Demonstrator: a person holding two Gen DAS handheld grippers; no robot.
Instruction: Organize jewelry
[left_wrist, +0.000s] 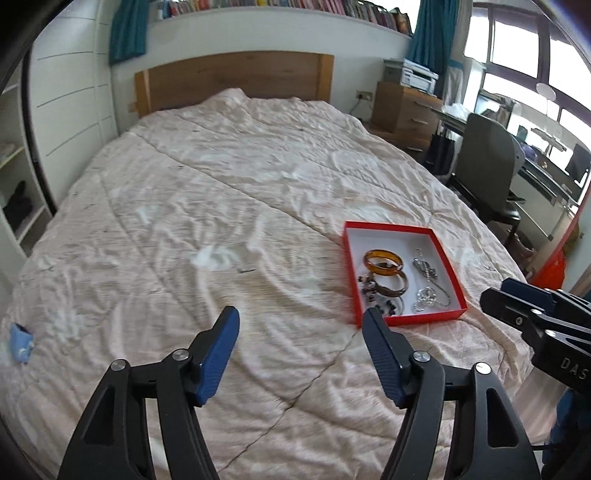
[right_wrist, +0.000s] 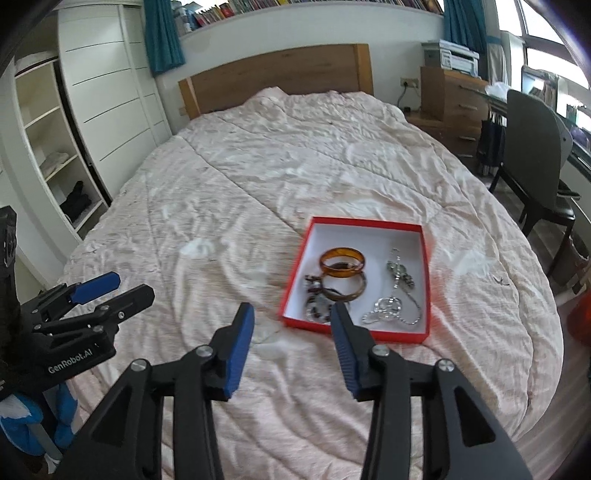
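A red box (left_wrist: 447, 254) (right_wrist: 369, 222) with a white inside lies on the bed. In it are an amber bangle (left_wrist: 383, 261) (right_wrist: 342, 261), a brown bangle (left_wrist: 393, 286) (right_wrist: 345, 286), a dark beaded piece (left_wrist: 369, 286) (right_wrist: 318, 310) and silver chains (left_wrist: 428, 291) (right_wrist: 391, 306). My left gripper (left_wrist: 301, 319) is open and empty, above the quilt to the left of the box. My right gripper (right_wrist: 292, 314) is open and empty, just short of the box's near left corner. Each gripper shows in the other view, the right (left_wrist: 535, 314) and the left (right_wrist: 92, 299).
The pink quilt (left_wrist: 221, 206) (right_wrist: 240, 184) covers the bed, with a wooden headboard (left_wrist: 236, 77) behind. A small blue object (left_wrist: 20, 345) lies at the quilt's left edge. A chair (right_wrist: 535, 162), desk and drawers stand to the right. White shelves (right_wrist: 55, 147) stand to the left.
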